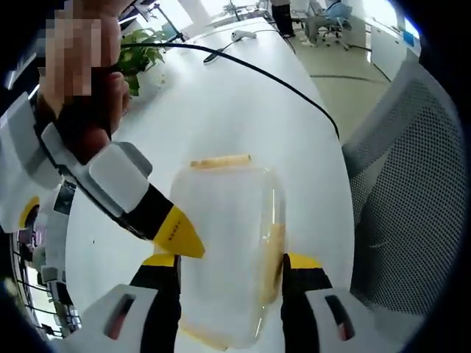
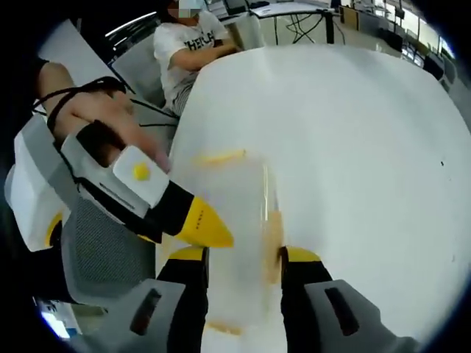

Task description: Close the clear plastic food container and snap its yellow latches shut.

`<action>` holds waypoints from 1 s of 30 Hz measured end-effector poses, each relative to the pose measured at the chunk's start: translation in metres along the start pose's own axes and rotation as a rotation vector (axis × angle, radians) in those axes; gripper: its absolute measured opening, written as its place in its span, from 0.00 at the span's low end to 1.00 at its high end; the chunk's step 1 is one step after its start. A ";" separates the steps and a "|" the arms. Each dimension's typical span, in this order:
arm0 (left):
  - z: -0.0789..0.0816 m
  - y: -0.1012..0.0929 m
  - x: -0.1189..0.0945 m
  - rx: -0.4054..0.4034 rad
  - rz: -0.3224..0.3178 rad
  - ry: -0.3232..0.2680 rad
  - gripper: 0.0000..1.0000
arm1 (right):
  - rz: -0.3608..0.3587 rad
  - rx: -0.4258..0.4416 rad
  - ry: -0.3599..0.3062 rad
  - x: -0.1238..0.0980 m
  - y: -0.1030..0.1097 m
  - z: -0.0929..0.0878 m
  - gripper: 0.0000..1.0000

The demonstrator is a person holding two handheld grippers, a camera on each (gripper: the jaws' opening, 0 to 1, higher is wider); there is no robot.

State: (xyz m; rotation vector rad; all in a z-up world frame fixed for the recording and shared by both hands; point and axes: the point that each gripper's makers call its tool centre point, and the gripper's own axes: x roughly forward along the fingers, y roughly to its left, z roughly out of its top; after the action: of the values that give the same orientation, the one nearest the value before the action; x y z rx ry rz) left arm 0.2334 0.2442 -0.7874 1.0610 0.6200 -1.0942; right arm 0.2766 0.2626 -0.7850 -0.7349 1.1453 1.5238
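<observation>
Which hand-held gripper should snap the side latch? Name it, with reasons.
Left, probably: the left hand-held gripper straddles the container, the yellow side latch beside its jaw. The right hand-held gripper straddles it too, so the edge is slight.

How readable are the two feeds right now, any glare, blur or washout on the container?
Left gripper view: container clear against the white table, edges faint, bright windows blown out at top. Right gripper view: softer, container blurred and washed out; yellow latch still readable. Both fisheye-bent.
</observation>
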 end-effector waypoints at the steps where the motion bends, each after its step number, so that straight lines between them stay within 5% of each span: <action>1: 0.000 0.000 0.000 -0.004 0.002 0.003 0.50 | -0.002 -0.017 0.027 0.000 0.001 -0.001 0.34; 4: 0.000 0.007 0.000 0.052 0.034 0.024 0.47 | 0.000 -0.019 0.051 0.002 0.000 0.000 0.33; 8: 0.000 0.002 -0.001 0.022 0.005 0.020 0.47 | 0.018 -0.018 0.078 0.001 0.000 0.000 0.29; 9: 0.000 0.001 -0.001 0.026 0.001 0.033 0.47 | 0.034 0.054 0.200 -0.008 0.010 -0.024 0.30; 10: 0.001 0.000 0.000 0.018 0.001 0.021 0.47 | 0.026 -0.015 0.112 0.001 0.005 -0.009 0.29; 14: -0.002 0.001 0.002 0.000 -0.008 0.009 0.47 | 0.033 -0.011 0.157 0.002 0.004 -0.010 0.30; 30: 0.000 0.001 0.001 0.005 0.013 0.026 0.47 | 0.049 0.012 0.114 0.001 0.001 -0.001 0.33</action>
State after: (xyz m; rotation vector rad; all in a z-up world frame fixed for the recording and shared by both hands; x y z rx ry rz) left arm 0.2348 0.2440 -0.7877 1.0834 0.6308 -1.0728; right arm 0.2750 0.2626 -0.7860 -0.7988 1.2645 1.5302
